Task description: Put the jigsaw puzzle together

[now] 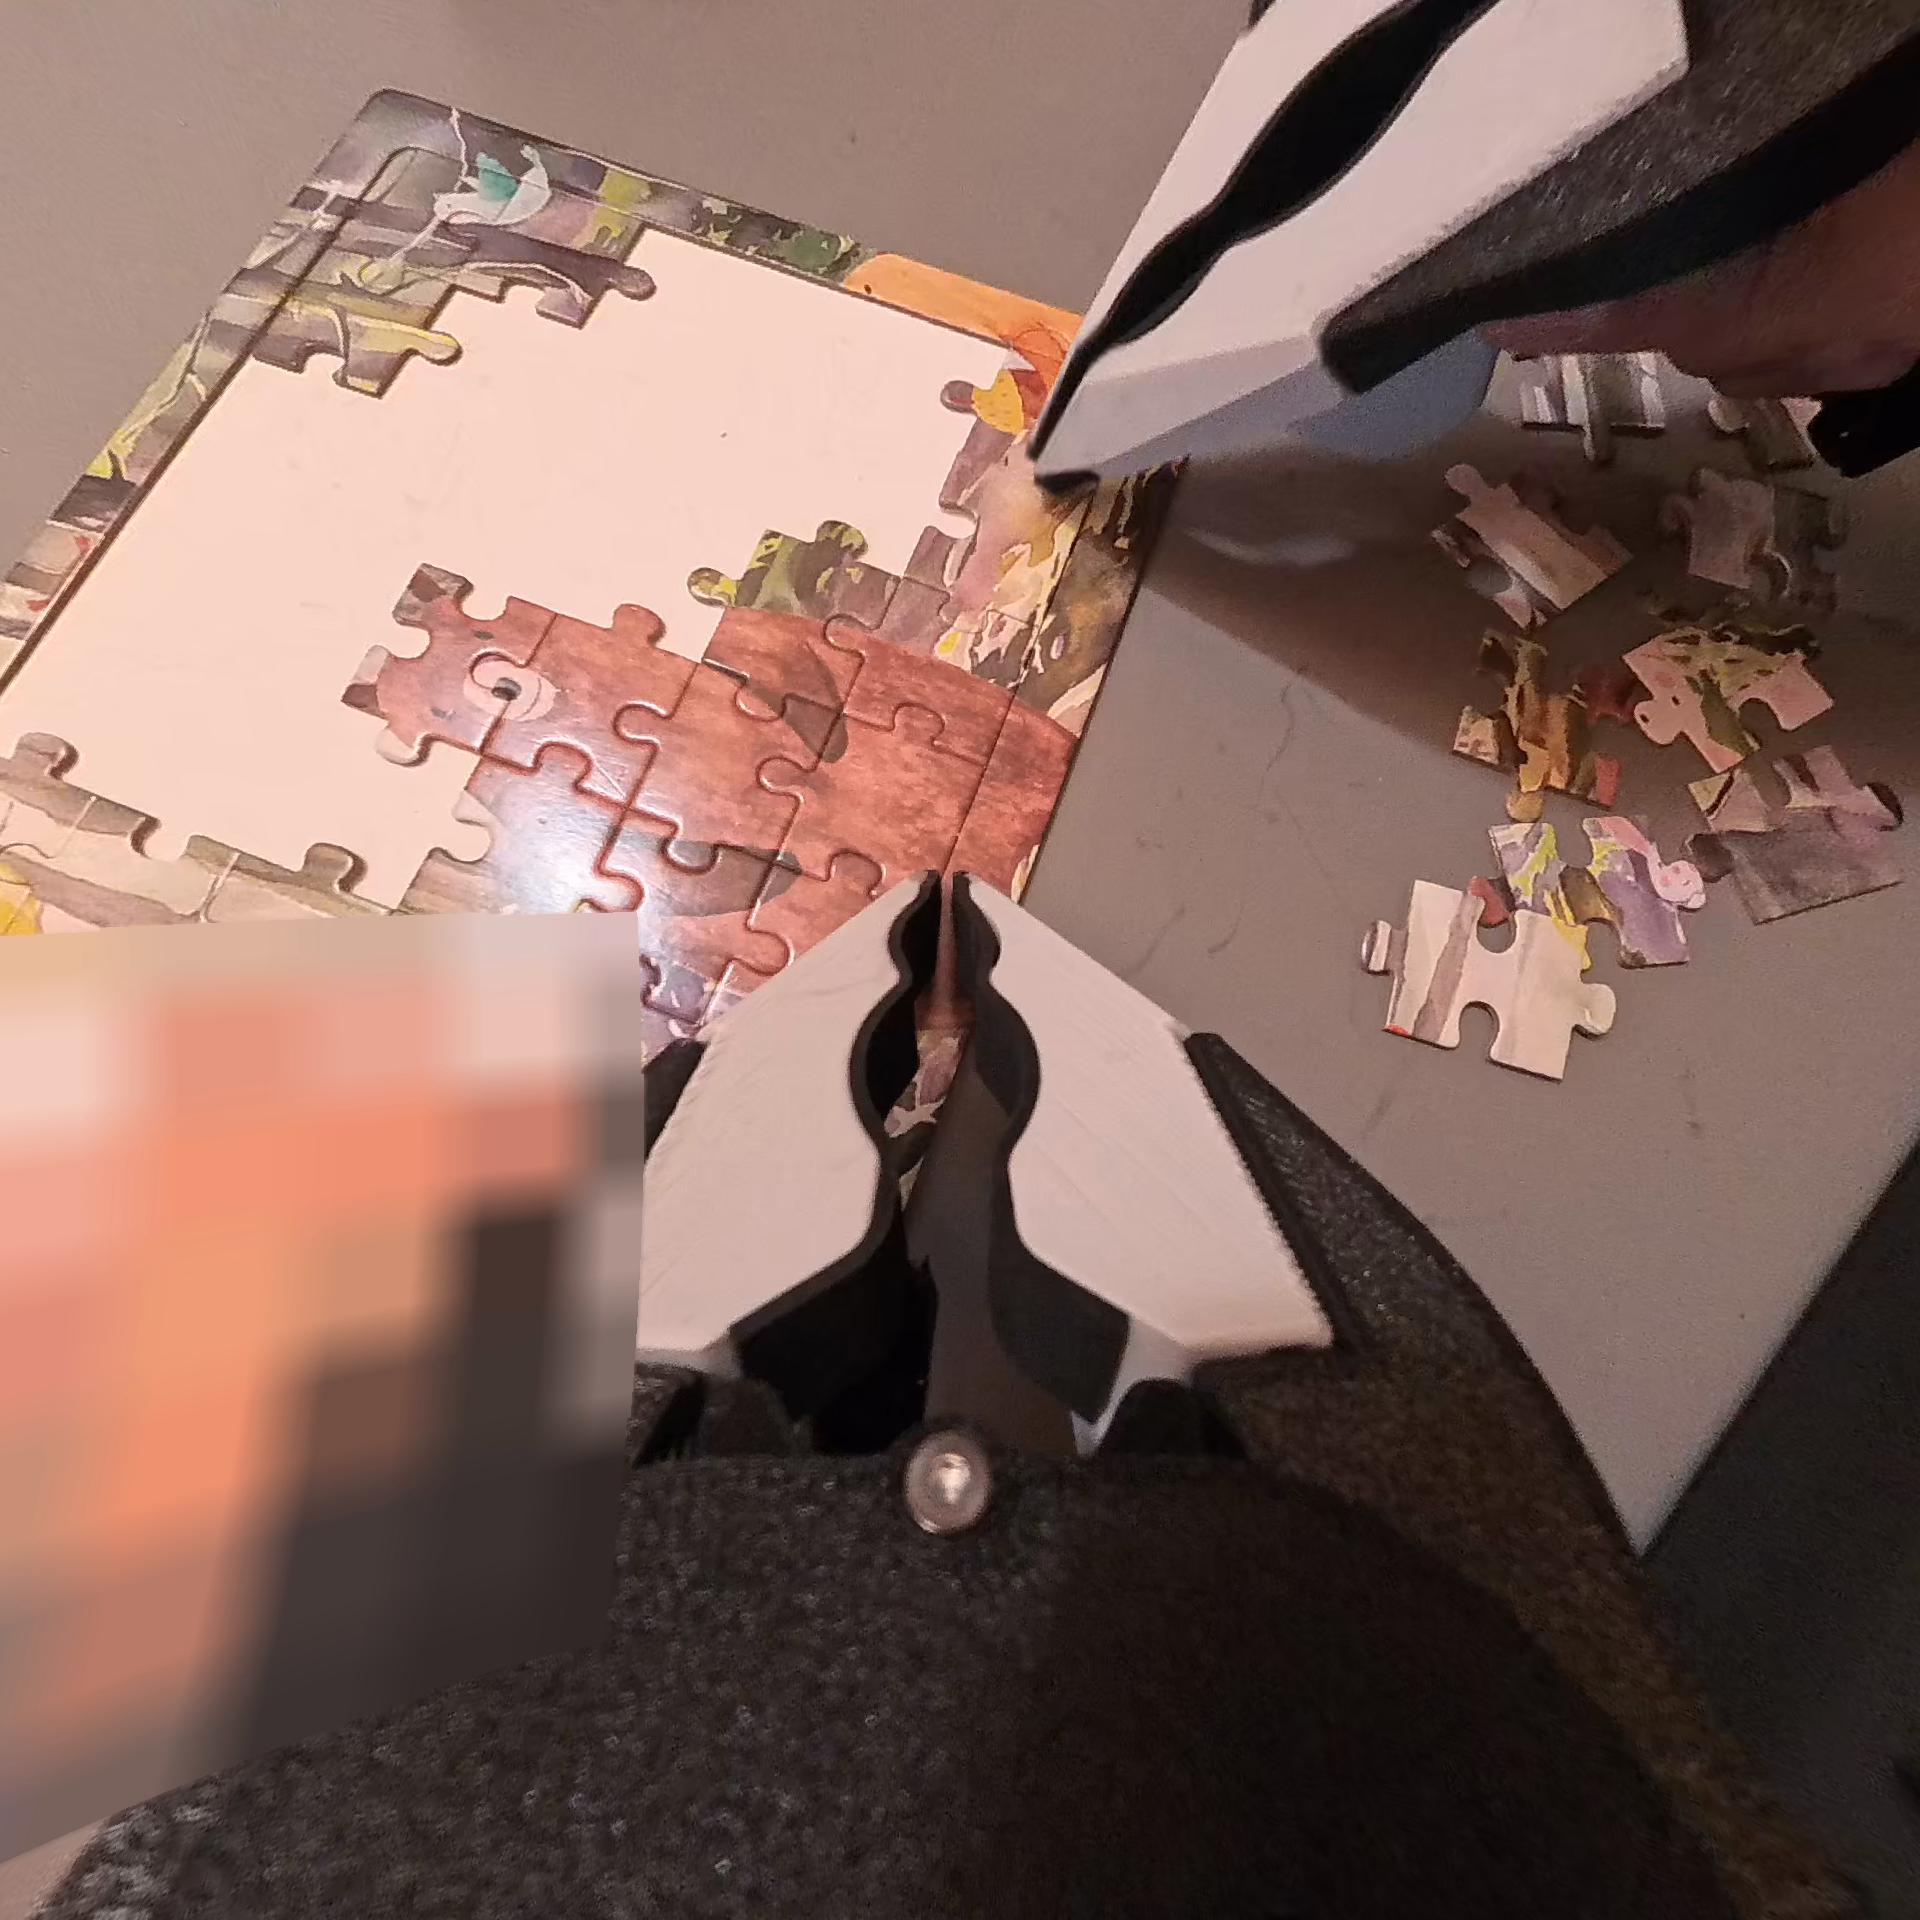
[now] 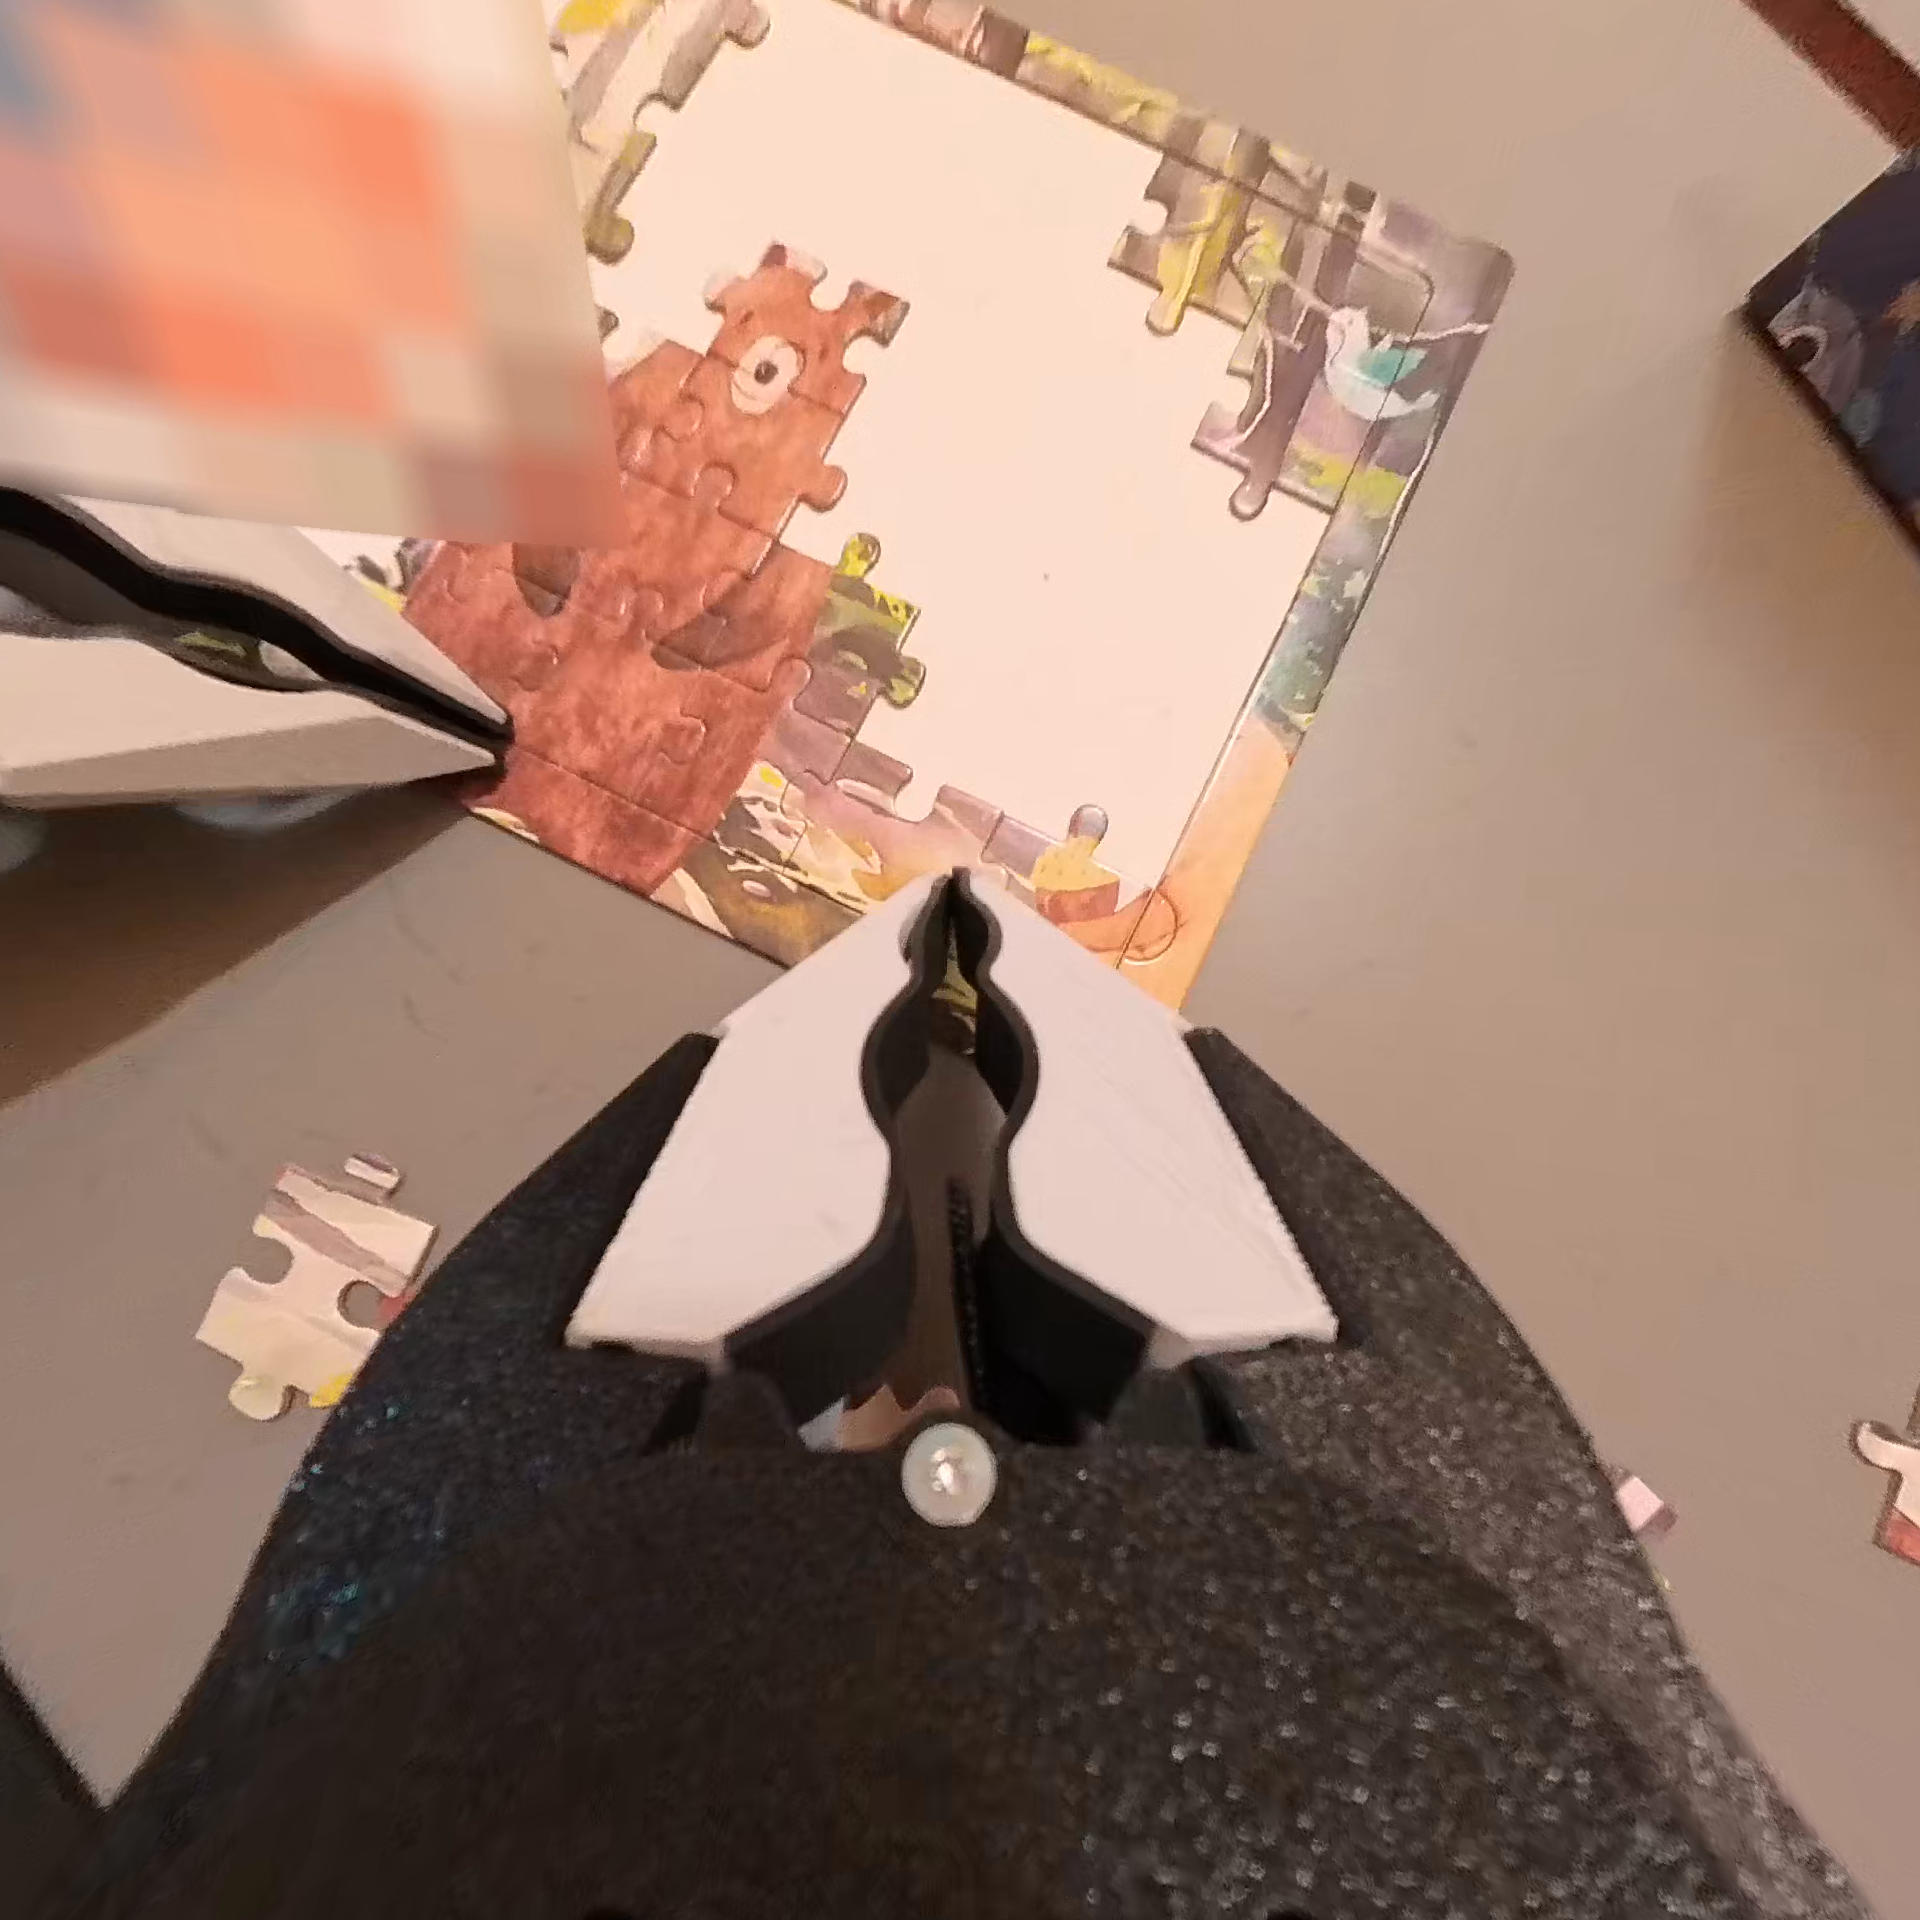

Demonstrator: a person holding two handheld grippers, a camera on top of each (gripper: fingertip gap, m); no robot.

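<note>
Grey table [image 1: 1351, 1195] carries the puzzle tray [image 1: 582, 436] – white base mostly bare, brown bear section [image 1: 748, 748] built along its near edge, grey-green pieces at the corners w/ a bird. Loose pieces [image 1: 1621, 748] lie heaped just off the tray's right edge. Left gripper [image 1: 947, 883] and right gripper [image 2: 953, 883] – both w/ fingers pressed together, empty, tips over the tray's edge.

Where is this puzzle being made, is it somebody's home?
Probably a home or hobby spot, though I can't be sure. A half-done puzzle board lies on a plain grey tabletop, loose pieces are scattered beside it, and another picture board lies nearby.
</note>
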